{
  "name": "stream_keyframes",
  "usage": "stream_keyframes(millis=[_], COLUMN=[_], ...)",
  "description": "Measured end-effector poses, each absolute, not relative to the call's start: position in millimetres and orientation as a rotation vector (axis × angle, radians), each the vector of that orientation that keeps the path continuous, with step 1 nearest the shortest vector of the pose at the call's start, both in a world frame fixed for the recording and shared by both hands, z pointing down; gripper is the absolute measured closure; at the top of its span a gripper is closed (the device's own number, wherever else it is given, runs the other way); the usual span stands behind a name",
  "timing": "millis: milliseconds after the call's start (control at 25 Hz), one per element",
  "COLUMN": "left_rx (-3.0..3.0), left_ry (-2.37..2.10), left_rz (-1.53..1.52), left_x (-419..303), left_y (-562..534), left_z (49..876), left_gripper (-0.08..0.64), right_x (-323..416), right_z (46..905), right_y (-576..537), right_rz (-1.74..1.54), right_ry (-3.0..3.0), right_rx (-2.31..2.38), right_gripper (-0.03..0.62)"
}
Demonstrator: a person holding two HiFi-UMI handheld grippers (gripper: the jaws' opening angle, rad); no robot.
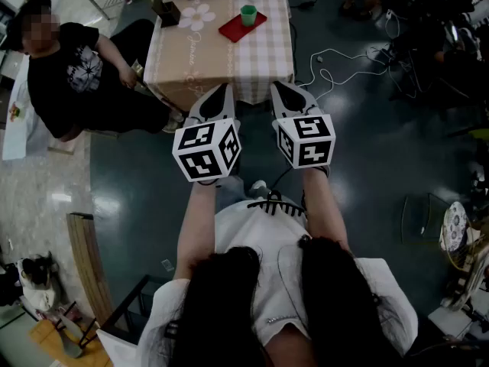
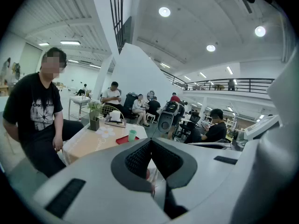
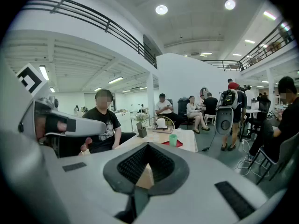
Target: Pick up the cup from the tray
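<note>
On table (image 1: 214, 56): one green cup (image 1: 248, 14), one red tray (image 1: 232, 30) | left tool (image 1: 222, 92), right tool (image 1: 280, 90): both pressed together

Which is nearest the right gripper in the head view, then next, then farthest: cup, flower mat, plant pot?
1. Cup, on the red tray, right side, straight ahead of the gripper.
2. Flower mat, middle.
3. Plant pot, left edge, farthest.
</note>
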State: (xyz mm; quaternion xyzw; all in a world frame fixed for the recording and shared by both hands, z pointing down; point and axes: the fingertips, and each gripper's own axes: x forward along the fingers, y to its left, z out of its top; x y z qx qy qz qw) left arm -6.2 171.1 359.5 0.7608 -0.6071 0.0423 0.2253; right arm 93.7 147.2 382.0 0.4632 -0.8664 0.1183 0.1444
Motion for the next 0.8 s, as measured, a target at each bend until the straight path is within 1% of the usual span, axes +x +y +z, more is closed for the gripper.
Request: stream_keyframes(millis=[160, 600, 680, 720, 800], left_rx=[2.096, 2.096, 2.089, 2.088, 2.088], left_ry=[-1.633, -1.659, -1.651, -1.643, -1.623], left_rz=[0.074, 0.176, 0.175, 0.176, 0.19], left_x=[-2.3, 2.5, 2.5, 3.1, 6.8], left_y=[167.9, 170.4, 168.4, 166.8, 164.6], left_z=[356.6, 373.7, 373.3, 373.3, 376.3], left_gripper=[0.552, 0.552, 0.552, 0.552, 0.552], right_x=[94.6, 97.5, 96.4, 96.0, 96.5], right_z=[377.7, 383.0, 381.8, 380.2, 379.7], right_y=[144.2, 146.3, 144.4, 143.0, 140.4], right_rz=[0.34, 0.362, 0.373, 0.374, 0.37], right_ry=[-2.502, -2.548, -2.569, -2.585, -2.606], right_rx=[1.344, 1.36, 1.336, 1.324, 1.298], right_gripper=[0.583, 0.581, 0.573, 0.552, 0.366])
